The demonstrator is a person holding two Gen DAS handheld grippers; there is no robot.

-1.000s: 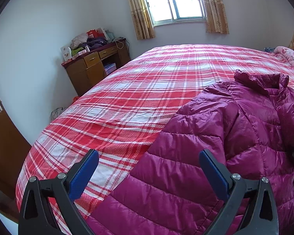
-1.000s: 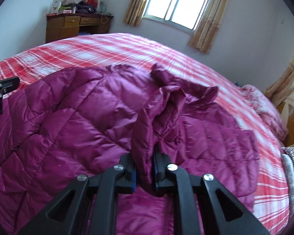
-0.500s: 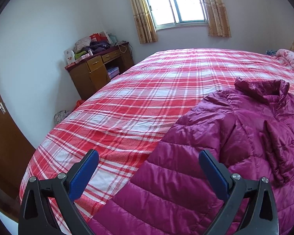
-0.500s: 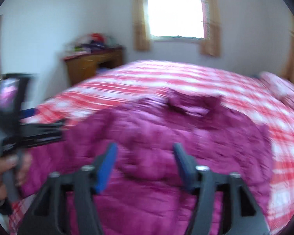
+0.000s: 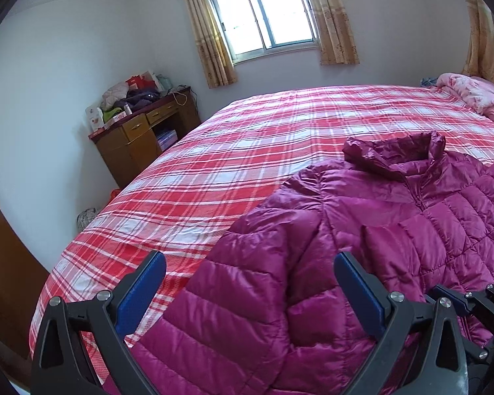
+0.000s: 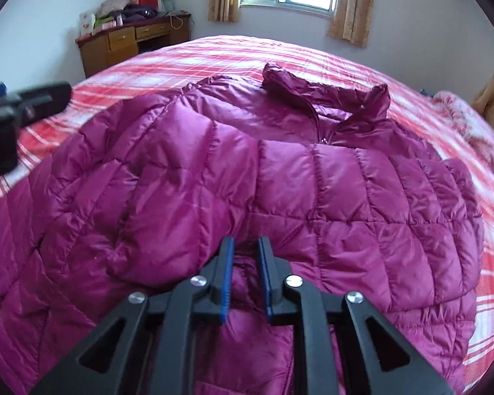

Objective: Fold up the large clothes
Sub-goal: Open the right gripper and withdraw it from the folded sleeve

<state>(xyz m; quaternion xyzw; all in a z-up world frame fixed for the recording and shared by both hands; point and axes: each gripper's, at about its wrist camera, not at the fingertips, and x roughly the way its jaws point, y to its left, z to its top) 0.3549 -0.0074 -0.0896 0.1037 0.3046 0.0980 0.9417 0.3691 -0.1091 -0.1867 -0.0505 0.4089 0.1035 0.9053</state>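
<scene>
A magenta quilted puffer jacket lies front-up on the red plaid bed, collar toward the window; it also shows in the right wrist view. One sleeve is folded across its chest. My left gripper is wide open and empty above the jacket's left sleeve and shoulder. My right gripper hovers over the jacket's lower middle with its jaws nearly closed, a narrow gap between the blue pads, nothing held. The left gripper's tip shows at the left edge of the right wrist view.
The red and white plaid bed fills both views. A wooden desk piled with clutter stands by the far left wall. A pink quilt lies at the bed's far right. A curtained window is behind.
My right gripper let go of the sleeve, which now lies folded across the chest, then swung back over the jacket's middle and narrowed its jaws. My left gripper stayed open, rising slightly.
</scene>
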